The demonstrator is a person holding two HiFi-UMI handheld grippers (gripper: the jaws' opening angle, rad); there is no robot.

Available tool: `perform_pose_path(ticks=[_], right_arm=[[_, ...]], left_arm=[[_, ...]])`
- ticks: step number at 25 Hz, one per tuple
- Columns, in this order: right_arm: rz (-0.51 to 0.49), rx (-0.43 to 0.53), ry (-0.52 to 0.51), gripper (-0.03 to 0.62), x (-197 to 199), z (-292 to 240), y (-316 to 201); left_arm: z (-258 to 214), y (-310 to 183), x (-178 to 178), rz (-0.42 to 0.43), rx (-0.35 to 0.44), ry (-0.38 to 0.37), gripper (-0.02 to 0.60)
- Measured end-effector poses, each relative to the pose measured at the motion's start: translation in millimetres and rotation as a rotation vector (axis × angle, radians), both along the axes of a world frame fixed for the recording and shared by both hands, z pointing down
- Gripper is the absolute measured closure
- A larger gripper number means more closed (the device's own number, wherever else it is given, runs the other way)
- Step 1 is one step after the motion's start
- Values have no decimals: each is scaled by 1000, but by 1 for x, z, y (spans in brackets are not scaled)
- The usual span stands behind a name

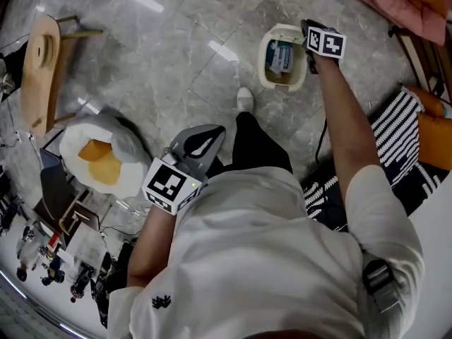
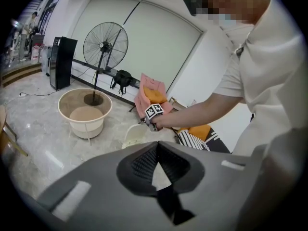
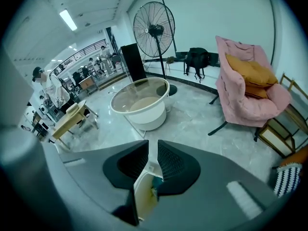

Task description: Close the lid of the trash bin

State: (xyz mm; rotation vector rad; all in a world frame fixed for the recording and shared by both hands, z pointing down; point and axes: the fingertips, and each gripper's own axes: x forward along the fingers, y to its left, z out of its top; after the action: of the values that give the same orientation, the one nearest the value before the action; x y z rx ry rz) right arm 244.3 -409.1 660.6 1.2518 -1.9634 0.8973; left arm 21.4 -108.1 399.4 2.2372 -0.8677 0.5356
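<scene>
We saw the trash bin (image 1: 263, 61) as a small cream-coloured tub with rounded corners, standing on the grey marble floor (image 1: 176, 55) just ahead of the person's white shoe (image 1: 244, 99) and to the left of a black-and-white striped rug (image 1: 395, 129). Its mouth was open to the head view, and inside lay some blue and white packaging (image 1: 281, 54) over a yellowish lining. The lid (image 3: 143, 196) stood up on edge at the bin's right side, a thin cream panel that we saw edge-on from above in the right gripper view. The right tool (image 3: 153, 157) was held out at arm's length over that side of the bin, its two dark ribbed jaws drawn in to a narrow, nearly parallel slit, and the lid's upper edge sat in the lower part of that slit, so we took the tool to be closed on the lid. The left tool (image 2: 156, 146) was kept back close to the person's body, well apart from the bin; its jaws met at the tips, leaving only a small triangular gap behind them, and held nothing. Farther off, a round white basin (image 3: 142, 105) stood on the floor beside a pedestal fan (image 3: 154, 30).
</scene>
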Motion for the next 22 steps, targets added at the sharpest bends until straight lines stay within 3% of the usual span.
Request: perform_pose_path(ticks=[22], right_arm=[[32,-36,-12,539,5,10,33]], left_arm=[[4,8,1,42,4,3,525]])
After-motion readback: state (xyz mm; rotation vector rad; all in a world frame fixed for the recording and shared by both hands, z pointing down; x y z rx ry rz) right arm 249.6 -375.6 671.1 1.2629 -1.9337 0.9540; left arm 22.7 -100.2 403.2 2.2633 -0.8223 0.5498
